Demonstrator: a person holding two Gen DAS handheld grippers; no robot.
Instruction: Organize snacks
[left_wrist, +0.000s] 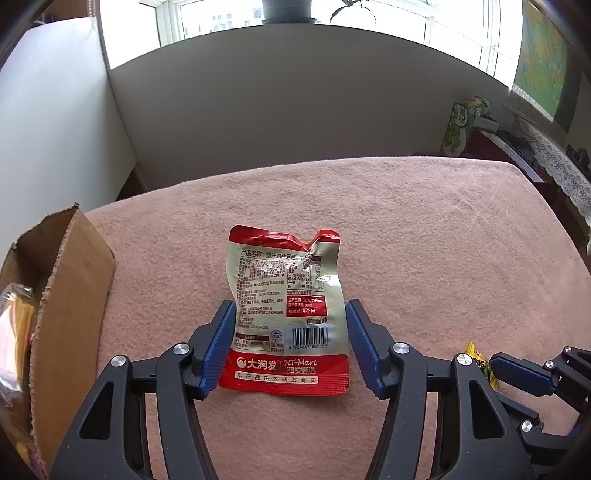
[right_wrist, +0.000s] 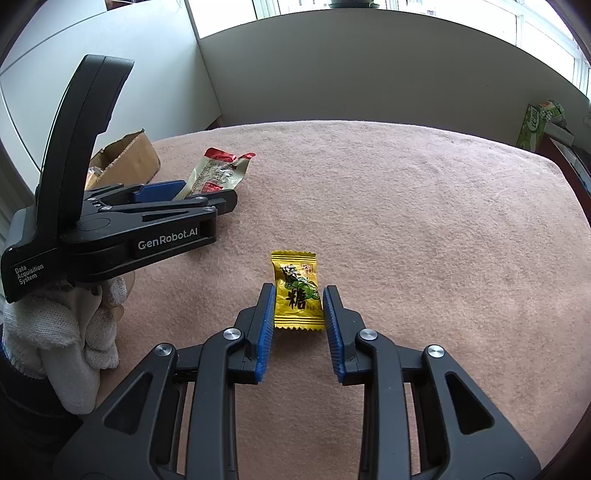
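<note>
Right fingers (right_wrist: 299, 295): closed onto the yellow candy (right_wrist: 297, 295) — both blue pads are seen against the wrapper's long edges, pinching it where it lies on the table.
Yellow candy: a small crimped wrapper with dark characters and a green motif, lying flat on the pink cloth (right_wrist: 424, 229), its far end reaching past the fingertips.
Left fingers (left_wrist: 291, 314): set to either side of the red-and-cream snack pouch (left_wrist: 286, 310); the left pad appears to meet the pouch's edge, while at the right pad a sliver of gap is seen, so a firm pinch cannot be confirmed.
Snack pouch: lying back-side up, barcode and printed table visible, red band nearest the camera, crumpled red top pointing away.
Cardboard box (left_wrist: 70, 295): standing open at the cloth's left edge, beside the pouch — clear-wrapped yellow packets (left_wrist: 14, 332) are seen inside.
Gloved hand (right_wrist: 70, 332): a white knit glove is seen wrapped under the left device's black body in the right wrist view.
Background: a pale wall (left_wrist: 295, 110) behind the table, windows above it, a green carton (left_wrist: 458, 129) at the far right.
</note>
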